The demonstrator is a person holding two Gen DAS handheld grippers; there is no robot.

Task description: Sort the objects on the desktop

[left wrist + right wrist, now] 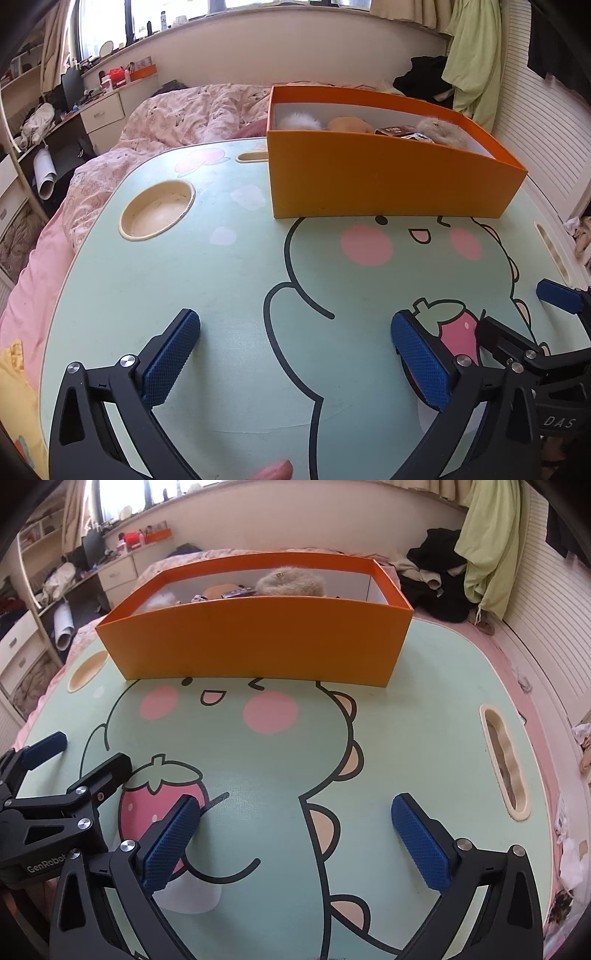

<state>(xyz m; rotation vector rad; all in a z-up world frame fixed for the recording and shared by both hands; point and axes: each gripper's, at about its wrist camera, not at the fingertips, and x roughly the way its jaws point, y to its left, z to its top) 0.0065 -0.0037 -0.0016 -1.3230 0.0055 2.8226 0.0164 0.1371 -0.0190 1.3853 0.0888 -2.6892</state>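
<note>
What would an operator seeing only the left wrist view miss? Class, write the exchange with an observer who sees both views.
Operator: Is anything left on the pale green cartoon-print table?
Observer: Yes, a thin grey strip lies on the strawberry print, by the right gripper's left finger.
Operator: Is that gripper holding anything?
Observer: No, its jaws stand wide apart with nothing between them; the orange cardboard box sits ahead.
</note>
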